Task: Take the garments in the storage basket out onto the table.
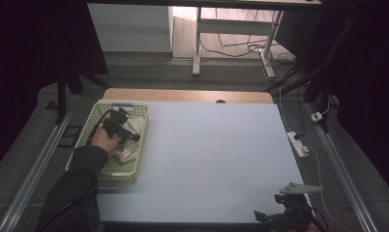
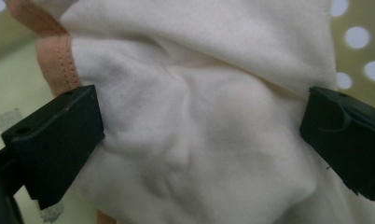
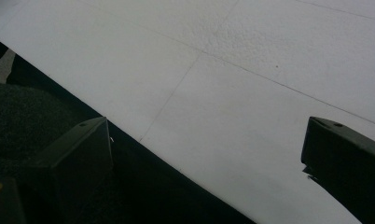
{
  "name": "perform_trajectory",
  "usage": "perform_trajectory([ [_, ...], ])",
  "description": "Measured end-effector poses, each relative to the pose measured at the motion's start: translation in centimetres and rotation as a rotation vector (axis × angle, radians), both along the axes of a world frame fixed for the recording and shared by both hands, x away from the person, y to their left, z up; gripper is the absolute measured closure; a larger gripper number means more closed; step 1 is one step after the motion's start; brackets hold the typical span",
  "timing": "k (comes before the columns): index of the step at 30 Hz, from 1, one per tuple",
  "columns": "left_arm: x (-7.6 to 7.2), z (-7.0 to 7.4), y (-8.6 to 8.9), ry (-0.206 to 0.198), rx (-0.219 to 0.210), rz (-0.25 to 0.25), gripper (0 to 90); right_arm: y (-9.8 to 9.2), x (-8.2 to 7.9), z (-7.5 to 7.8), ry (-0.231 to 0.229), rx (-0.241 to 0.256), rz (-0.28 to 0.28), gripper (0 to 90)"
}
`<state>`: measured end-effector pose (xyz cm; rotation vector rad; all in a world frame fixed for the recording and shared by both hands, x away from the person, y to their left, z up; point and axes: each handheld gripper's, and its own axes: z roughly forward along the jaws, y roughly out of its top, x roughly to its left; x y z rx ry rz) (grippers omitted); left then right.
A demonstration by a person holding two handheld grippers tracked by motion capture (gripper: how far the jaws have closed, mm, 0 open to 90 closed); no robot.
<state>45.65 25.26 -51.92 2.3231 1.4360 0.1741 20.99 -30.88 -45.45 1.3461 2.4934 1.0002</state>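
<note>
The left gripper (image 2: pixel 202 135) gapes wide around the cloth (image 2: pixel 199 93) in the basket (image 1: pixel 97 116); soft, light, it likely wants pinching at a bunched fold.

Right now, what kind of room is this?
Probably a lab or workshop set up for recording. A padded table holds a basket of cloth, desks trail cables, and a power strip lies on the floor.

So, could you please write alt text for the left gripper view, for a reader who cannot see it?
A crumpled white cloth with a peach-coloured hem sits between the two black jaws of the left gripper, which stand wide apart on either side of it. Behind the cloth are the pale green floor and hole-dotted wall of a basket.
</note>
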Motion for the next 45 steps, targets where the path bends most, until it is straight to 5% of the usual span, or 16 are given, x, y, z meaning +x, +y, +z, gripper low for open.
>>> perform_trajectory([
  [17,0.1,-0.7,-0.7,0.024,0.053,-0.010,1.1,0.1,0.0,0.0,0.003,-0.007,0.008,1.8],
  [32,-0.8,0.6,-1.3,0.011,0.035,-0.055,61.1,0.1,0.0,-0.1,0.007,-0.008,0.010,2.1],
  [45,-0.8,1.0,-1.4,0.033,0.020,-0.012,69.0,0.1,0.0,-0.1,0.009,-0.007,0.012,2.2],
])
